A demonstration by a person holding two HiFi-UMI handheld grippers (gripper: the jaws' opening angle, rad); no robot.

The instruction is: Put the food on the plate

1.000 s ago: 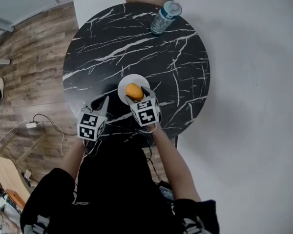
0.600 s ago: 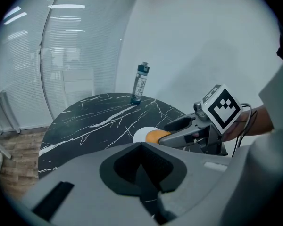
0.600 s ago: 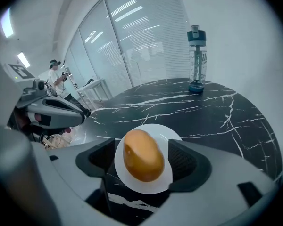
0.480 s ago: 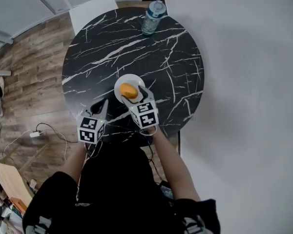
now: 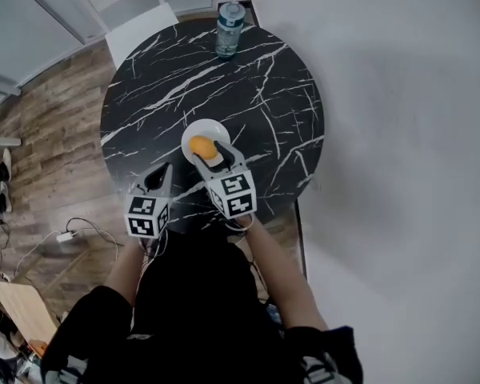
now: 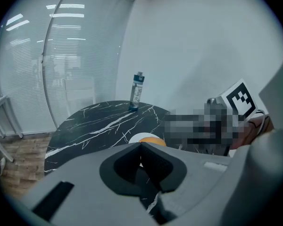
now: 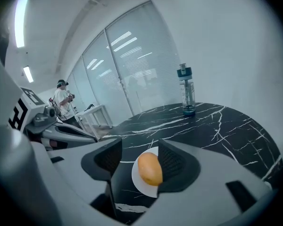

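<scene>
I am looking steeply down at a round black marble table point(image 5: 304, 94) with white veins. At far left a white cable point(image 5: 64, 234) trails over the wooden floor, and a white chair point(image 5: 132, 6) stands at the table's far left edge.

Over the near edge, the left gripper point(image 5: 157, 179) hovers with its jaws closed together. In its own view the left gripper point(image 6: 141, 147) has its pads meeting in a point, with nothing between them.

Just to its right, near the table's middle, sits a small white plate point(image 5: 216, 128). The food point(image 5: 201, 146), an orange oval lump, lies on it.

The right gripper point(image 5: 215, 157) reaches in from the near side, its tips at the plate's near rim. In the right gripper view the jaws stand wide apart. The food point(image 7: 150, 168) rests on the plate point(image 7: 139, 185) in the gap, close against the right-hand pad and clear of the left one. I cannot tell whether that pad touches it.

At the table's far edge stands an upright water bottle point(image 5: 228, 29), well apart from the plate.
</scene>
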